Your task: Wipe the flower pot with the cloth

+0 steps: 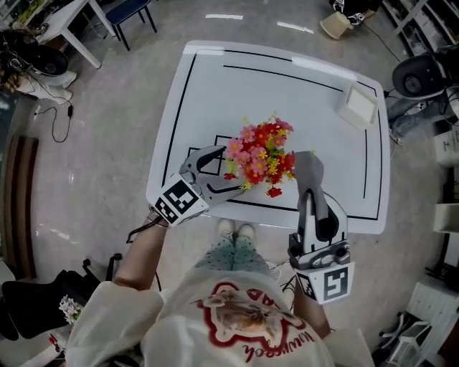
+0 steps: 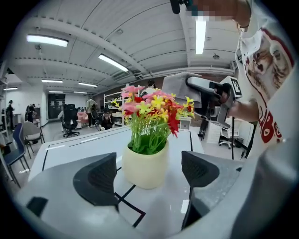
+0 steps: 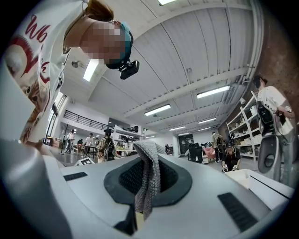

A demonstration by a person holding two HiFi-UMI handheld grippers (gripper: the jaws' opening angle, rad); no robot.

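Observation:
A cream flower pot [image 2: 145, 165] with red, pink and yellow flowers [image 1: 259, 159] stands near the front of the white table [image 1: 287, 93]. From above, the blooms hide the pot. My left gripper [image 1: 233, 170] is open at the pot's left, low over the table. Its dark pads [image 2: 99, 179] stand wide on either side of the pot without touching it. My right gripper [image 1: 308, 168] is held just right of the flowers. It is shut on a grey knitted cloth [image 3: 149, 158], which sticks up and droops between the jaws.
A small white box [image 1: 358, 105] lies at the table's far right corner. Black lines mark the tabletop. An office chair [image 1: 419, 75] stands off the right edge and a blue chair [image 1: 129, 11] beyond the far left.

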